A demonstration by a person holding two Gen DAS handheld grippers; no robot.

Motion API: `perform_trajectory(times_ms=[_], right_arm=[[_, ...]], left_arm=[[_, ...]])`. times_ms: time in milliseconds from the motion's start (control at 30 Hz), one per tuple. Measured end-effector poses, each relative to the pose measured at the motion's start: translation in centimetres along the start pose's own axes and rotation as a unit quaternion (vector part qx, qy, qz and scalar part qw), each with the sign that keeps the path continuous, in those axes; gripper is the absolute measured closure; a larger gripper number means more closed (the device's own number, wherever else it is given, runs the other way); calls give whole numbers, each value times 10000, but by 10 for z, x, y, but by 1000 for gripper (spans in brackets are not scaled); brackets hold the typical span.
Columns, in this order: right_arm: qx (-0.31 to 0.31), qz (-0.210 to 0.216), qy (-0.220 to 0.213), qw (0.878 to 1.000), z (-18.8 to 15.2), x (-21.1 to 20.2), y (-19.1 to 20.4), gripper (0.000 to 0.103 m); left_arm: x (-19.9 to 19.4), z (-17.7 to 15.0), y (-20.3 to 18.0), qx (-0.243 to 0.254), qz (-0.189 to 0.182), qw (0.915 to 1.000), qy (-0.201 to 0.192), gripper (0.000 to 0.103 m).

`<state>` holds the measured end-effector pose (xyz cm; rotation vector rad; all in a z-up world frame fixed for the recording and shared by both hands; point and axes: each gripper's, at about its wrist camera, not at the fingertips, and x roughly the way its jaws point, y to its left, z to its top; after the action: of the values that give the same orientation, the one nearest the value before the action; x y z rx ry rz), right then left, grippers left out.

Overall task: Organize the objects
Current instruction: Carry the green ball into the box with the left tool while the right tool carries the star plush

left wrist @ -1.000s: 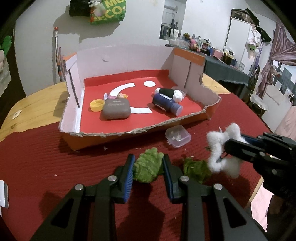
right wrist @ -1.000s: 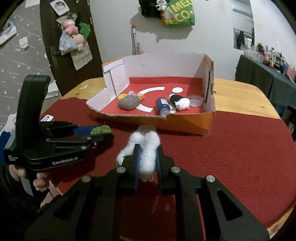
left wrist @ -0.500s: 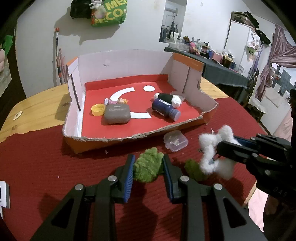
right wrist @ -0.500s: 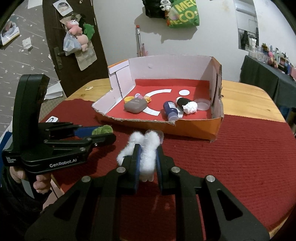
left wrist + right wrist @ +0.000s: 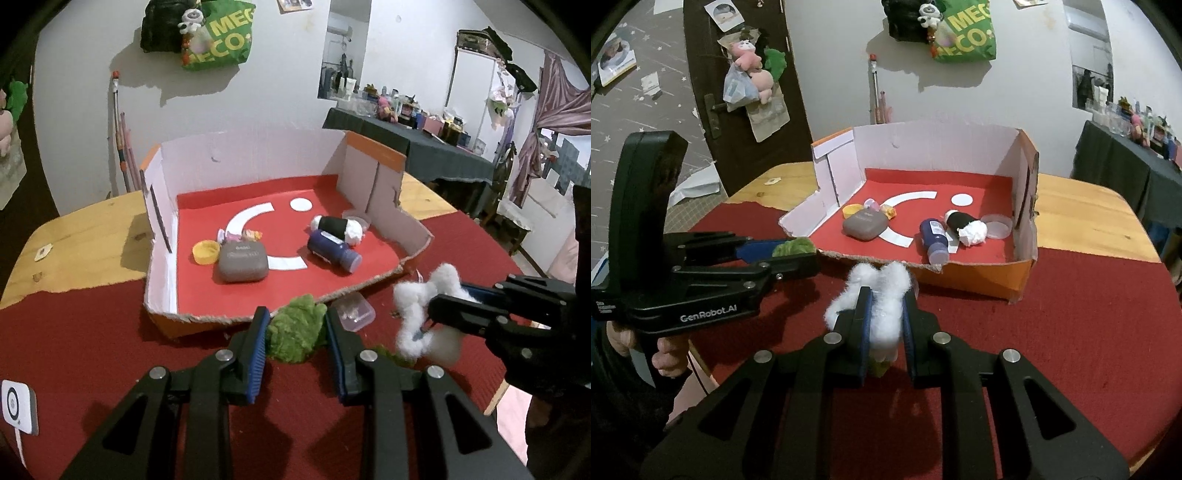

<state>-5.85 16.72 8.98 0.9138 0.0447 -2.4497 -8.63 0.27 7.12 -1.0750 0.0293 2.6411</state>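
My left gripper [image 5: 295, 321] is shut on a green fluffy tuft [image 5: 293, 332] and holds it above the red cloth, just short of the front edge of the cardboard box [image 5: 162, 225]. It also shows in the right wrist view [image 5: 798, 254] with the green tuft [image 5: 792, 246]. My right gripper [image 5: 884, 299] is shut on a white cotton tuft [image 5: 882, 295] above the cloth near the box [image 5: 1027, 206]; the tuft also shows in the left wrist view [image 5: 424, 314].
The box holds a grey case [image 5: 242, 262], a yellow cap [image 5: 205, 252], a blue bottle [image 5: 334, 251], a black-and-white roll [image 5: 336, 227] and a clear lid [image 5: 997, 225]. A small clear plastic case [image 5: 354, 312] and another green tuft [image 5: 388, 354] lie on the cloth.
Both grippers have risen and moved closer to the box, each carrying its tuft. The right gripper's white tuft has shifted left, toward the box front.
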Motion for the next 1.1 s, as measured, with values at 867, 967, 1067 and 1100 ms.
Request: perform_trajectory(times_ms=[867, 967, 1067, 1100], right_arm=[[-40, 326, 645, 9974, 60, 70, -23, 89], [-8, 378, 793, 9961, 59, 84, -26, 89], [-16, 403, 892, 9952, 59, 93, -26, 89], [-29, 398, 942, 9948, 58, 97, -26, 89]], left_arm=[[60, 37, 29, 0, -75, 9972, 746, 72], [68, 35, 32, 0, -90, 9962, 865, 72], [73, 33, 33, 25, -120, 9954, 951, 72], [75, 33, 34, 22, -145, 9952, 972, 72]])
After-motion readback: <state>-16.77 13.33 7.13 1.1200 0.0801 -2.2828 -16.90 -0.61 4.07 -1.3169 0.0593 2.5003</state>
